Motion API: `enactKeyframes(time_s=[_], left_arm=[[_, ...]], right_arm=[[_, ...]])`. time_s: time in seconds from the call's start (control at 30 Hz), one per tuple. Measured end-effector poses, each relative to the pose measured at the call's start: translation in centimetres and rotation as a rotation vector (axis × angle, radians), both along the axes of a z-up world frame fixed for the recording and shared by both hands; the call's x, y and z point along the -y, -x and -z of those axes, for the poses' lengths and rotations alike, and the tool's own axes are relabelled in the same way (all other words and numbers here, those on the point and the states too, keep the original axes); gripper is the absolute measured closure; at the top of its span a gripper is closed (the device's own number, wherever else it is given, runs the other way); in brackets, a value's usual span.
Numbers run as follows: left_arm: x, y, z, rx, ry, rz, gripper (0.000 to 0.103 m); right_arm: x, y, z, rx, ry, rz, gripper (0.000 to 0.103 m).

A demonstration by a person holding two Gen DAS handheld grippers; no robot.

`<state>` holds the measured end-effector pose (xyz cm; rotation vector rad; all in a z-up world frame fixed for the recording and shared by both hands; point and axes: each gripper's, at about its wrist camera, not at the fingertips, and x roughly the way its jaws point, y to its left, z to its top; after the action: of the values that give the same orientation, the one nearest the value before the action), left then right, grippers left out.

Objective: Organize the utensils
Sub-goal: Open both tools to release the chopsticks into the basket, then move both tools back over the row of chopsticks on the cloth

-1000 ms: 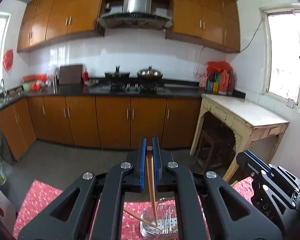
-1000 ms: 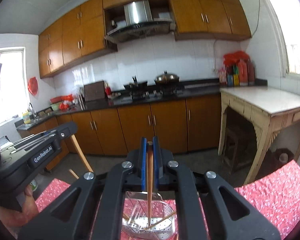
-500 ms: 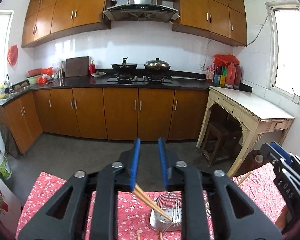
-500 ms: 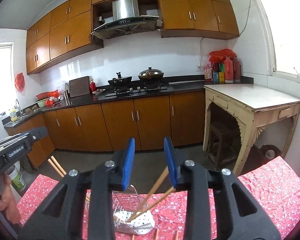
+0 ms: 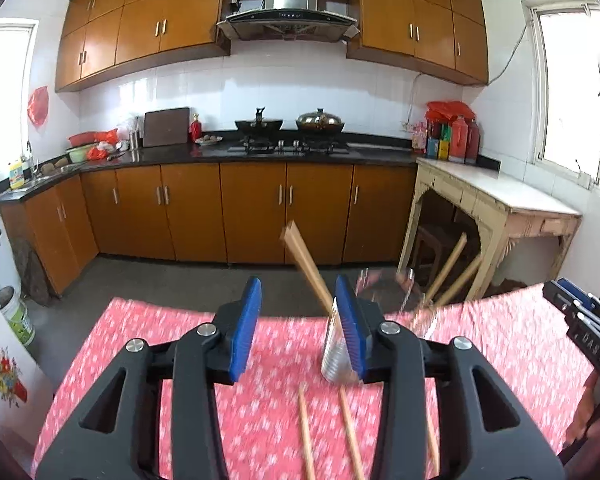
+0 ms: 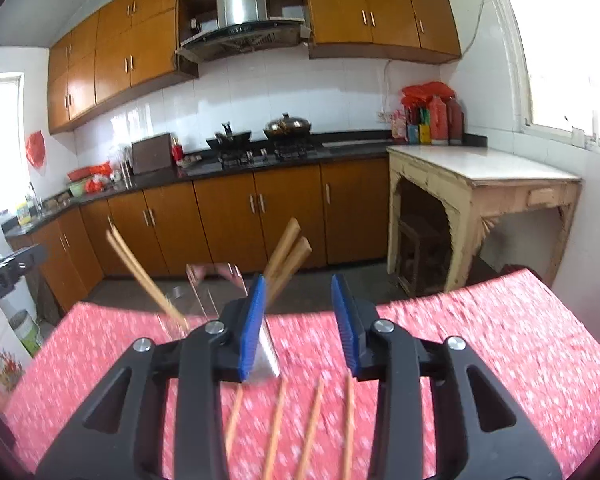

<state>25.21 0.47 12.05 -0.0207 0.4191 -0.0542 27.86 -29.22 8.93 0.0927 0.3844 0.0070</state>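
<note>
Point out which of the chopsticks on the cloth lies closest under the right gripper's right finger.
The rightmost chopstick of the four on the cloth; the other three lie further left.

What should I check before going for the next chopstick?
1. Left claw open and empty: ok.
2. Right claw open and empty: ok.
3. Metal holder upright on the red tablecloth: ok.
4. Dropped chopsticks inside the holder: ok, leaning out.
5. Loose chopsticks lying apart on the cloth: ok, four visible.
6. Sharp view for aiming: not ok, cloth area blurred.
</note>
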Motion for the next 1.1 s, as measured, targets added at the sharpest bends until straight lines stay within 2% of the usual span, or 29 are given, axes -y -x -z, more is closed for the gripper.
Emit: enactKeyframes(time_s=[0.27, 0.43, 0.6, 0.9, 1.1], left_arm=[[-2.0, 6.3, 8.2, -0.095, -0.002, -0.004, 0.053], [-2.3, 8.4, 12.3, -0.158, 0.001, -0.013, 0.048], [-2.2, 10.9, 16.1, -0.185, -0.025, -0.021, 0.043], [-1.3, 13.0, 19.3, -0.190, -0.007, -0.026, 0.043], [-0.6, 13.6, 20.5, -0.190, -0.022, -0.019, 0.043]], right_arm=[[1.5, 7.0, 8.4, -0.100, 0.031, 0.030, 0.068], [2.1, 9.3, 13.8, -0.193, 0.019, 0.053, 0.068], [2.0, 10.8, 18.1, -0.266, 0.006, 0.054, 0.068], [1.0, 11.8, 20.9, -0.273, 0.000, 0.044, 0.069], [0.3, 11.7, 21.7, -0.263, 0.043, 0.054, 0.084]])
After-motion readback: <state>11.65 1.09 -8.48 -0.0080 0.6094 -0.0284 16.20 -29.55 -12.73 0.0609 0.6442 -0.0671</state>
